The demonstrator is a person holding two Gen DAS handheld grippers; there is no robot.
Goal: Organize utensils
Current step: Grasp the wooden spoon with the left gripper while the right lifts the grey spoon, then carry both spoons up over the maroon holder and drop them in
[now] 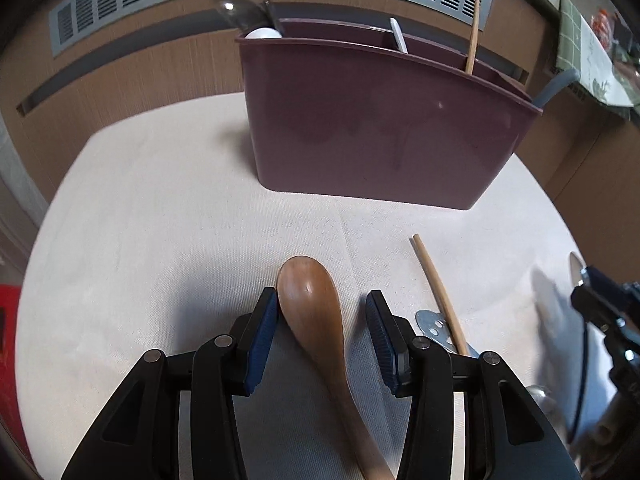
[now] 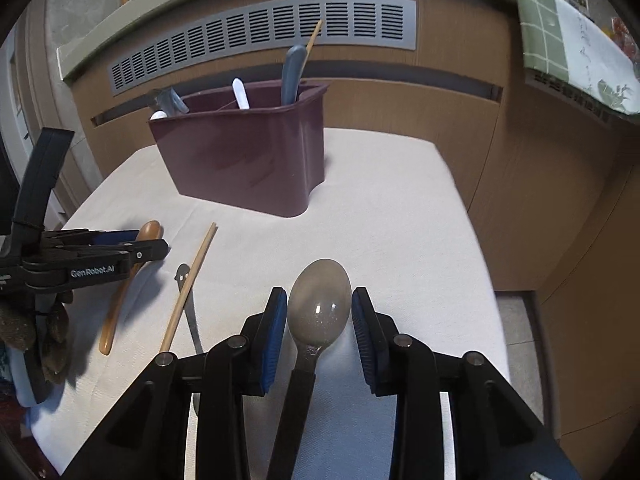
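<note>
A maroon utensil holder [image 1: 384,128] stands on the white cloth, also in the right wrist view [image 2: 244,164], with several utensils standing in it. A wooden spoon [image 1: 316,320] lies on the cloth between the open fingers of my left gripper [image 1: 322,312]; its bowl touches the left pad. My right gripper [image 2: 319,312] straddles a smoky translucent spoon [image 2: 319,308] with a dark handle; the pads sit at the bowl's sides, a thin gap showing. A single wooden chopstick [image 1: 438,292] and a metal utensil [image 1: 434,326] lie between the grippers.
The cloth-covered table [image 2: 400,208] ends close behind the holder, with a brown panel and grey vent grille [image 2: 264,36] beyond. The left gripper shows at the left of the right wrist view [image 2: 80,260]. A green checked cloth [image 2: 560,32] hangs at the far right.
</note>
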